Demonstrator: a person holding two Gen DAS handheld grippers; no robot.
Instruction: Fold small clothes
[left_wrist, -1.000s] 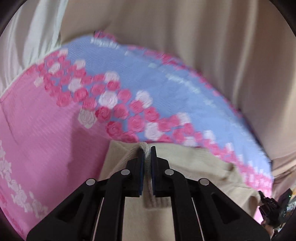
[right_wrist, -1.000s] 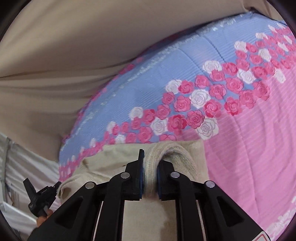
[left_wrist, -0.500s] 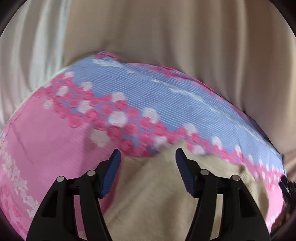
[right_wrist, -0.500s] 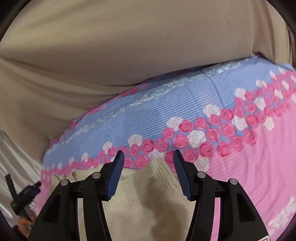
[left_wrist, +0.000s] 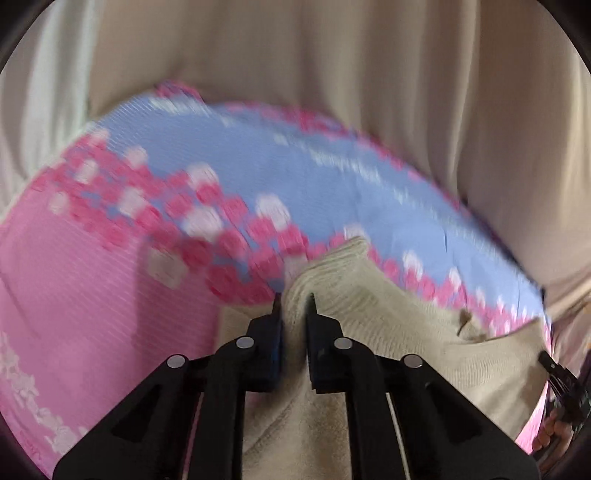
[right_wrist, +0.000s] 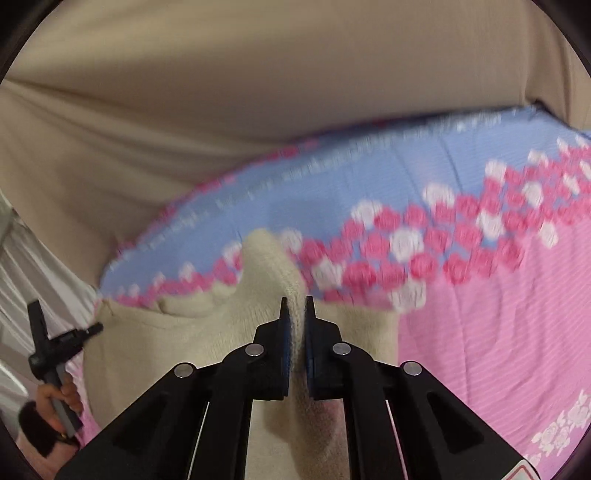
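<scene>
beige curtain folds (left_wrist: 369, 74) hang behind a bed covered by a pink and blue quilted bedspread with a band of pink and white roses (left_wrist: 92, 295). on the bedspread lies a small cream ribbed-knit garment (left_wrist: 406, 332), soft and thick, its weave showing fine ridges; part of it is bunched up into a raised peak in each view. the left black two-finger gripper (left_wrist: 293, 306) is clenched on a pinched fold of the knit, which stands up between its blue-padded fingers. the right black two-finger gripper (right_wrist: 295, 308) likewise grasps a ridge of the same garment (right_wrist: 166, 350). the bedspread is blurred in both views.
</scene>
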